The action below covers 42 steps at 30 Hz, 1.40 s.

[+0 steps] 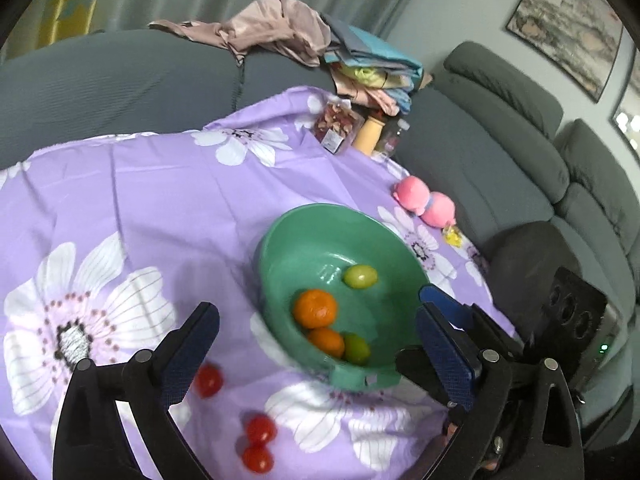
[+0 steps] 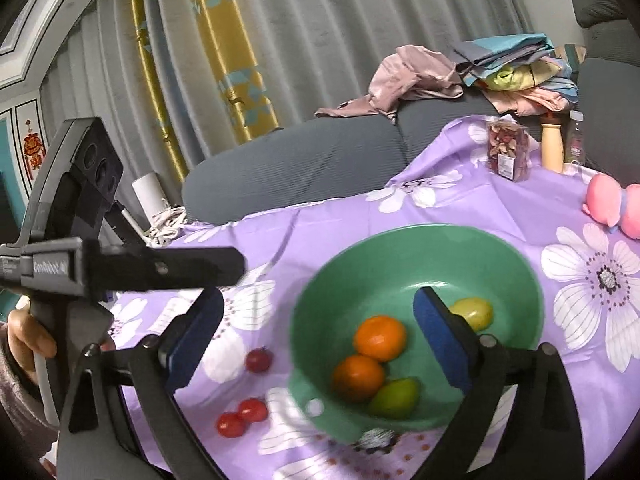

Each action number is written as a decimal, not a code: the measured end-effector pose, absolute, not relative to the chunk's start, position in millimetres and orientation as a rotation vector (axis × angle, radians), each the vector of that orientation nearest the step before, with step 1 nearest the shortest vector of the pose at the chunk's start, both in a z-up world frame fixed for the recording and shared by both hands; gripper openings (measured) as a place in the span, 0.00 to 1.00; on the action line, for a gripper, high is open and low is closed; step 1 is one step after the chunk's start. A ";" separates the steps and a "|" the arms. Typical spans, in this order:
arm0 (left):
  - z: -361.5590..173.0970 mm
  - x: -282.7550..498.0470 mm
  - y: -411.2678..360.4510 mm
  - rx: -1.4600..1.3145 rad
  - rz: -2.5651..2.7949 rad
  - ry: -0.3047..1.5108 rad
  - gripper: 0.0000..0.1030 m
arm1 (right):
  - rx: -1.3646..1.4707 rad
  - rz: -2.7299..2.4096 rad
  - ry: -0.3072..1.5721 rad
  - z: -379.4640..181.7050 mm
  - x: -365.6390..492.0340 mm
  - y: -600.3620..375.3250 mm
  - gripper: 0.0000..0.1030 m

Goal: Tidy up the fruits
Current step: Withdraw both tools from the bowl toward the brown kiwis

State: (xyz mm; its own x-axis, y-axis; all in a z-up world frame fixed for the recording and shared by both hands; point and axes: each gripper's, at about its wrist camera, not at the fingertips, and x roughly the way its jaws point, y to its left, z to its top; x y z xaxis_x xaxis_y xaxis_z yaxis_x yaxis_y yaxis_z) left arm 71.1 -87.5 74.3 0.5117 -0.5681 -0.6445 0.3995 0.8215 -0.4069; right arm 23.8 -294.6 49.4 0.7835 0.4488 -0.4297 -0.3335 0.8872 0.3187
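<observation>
A green bowl (image 1: 280,240) (image 2: 400,248) sits on the purple flowered cloth. In it lie two oranges (image 1: 315,308) (image 2: 380,338) and two green-yellow fruits (image 1: 360,276) (image 2: 394,398). Three small red tomatoes lie on the cloth left of the bowl: one apart (image 1: 208,380) (image 2: 259,360) and two touching (image 1: 260,430) (image 2: 242,416). My left gripper (image 1: 316,344) is open and empty above the bowl's near side. My right gripper (image 2: 316,332) is open and empty over the bowl's left rim. The other gripper's fingers (image 1: 440,304) show at the right of the left wrist view.
A pink plush toy (image 1: 424,202) (image 2: 612,204) lies right of the bowl. A clear box of dried petals (image 1: 336,126) (image 2: 506,152), a tan cylinder (image 1: 370,132) and a small bottle stand at the cloth's far edge. A grey sofa with piled clothes (image 1: 280,28) lies behind.
</observation>
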 end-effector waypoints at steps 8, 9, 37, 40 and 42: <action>67.3 46.8 -37.3 -0.183 -0.539 0.856 0.95 | 0.336 0.366 0.572 34.9 -22.8 -285.3 0.96; 64.7 43.1 -33.1 -0.169 -0.533 0.859 0.95 | 0.327 0.359 0.587 33.8 -26.0 -280.1 0.96; 42.8 -2.3 28.6 -0.235 -0.550 0.866 0.97 | 0.190 0.362 0.701 40.0 -49.4 -199.0 0.96; 36.2 -4.8 39.3 -0.279 -0.532 0.874 0.97 | 0.188 0.380 0.716 34.6 -49.4 -196.3 0.96; 30.6 -5.9 45.9 -0.301 -0.511 0.886 0.97 | 0.182 0.394 0.723 30.9 -49.4 -195.1 0.96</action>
State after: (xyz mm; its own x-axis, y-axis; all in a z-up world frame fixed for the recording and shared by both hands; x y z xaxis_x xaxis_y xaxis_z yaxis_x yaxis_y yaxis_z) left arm -5.9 45.9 30.6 0.5242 -0.5407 -0.6579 0.2984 0.8402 -0.4528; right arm -49.4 -195.1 30.9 0.6804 0.4114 -0.6065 -0.2871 0.9111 0.2958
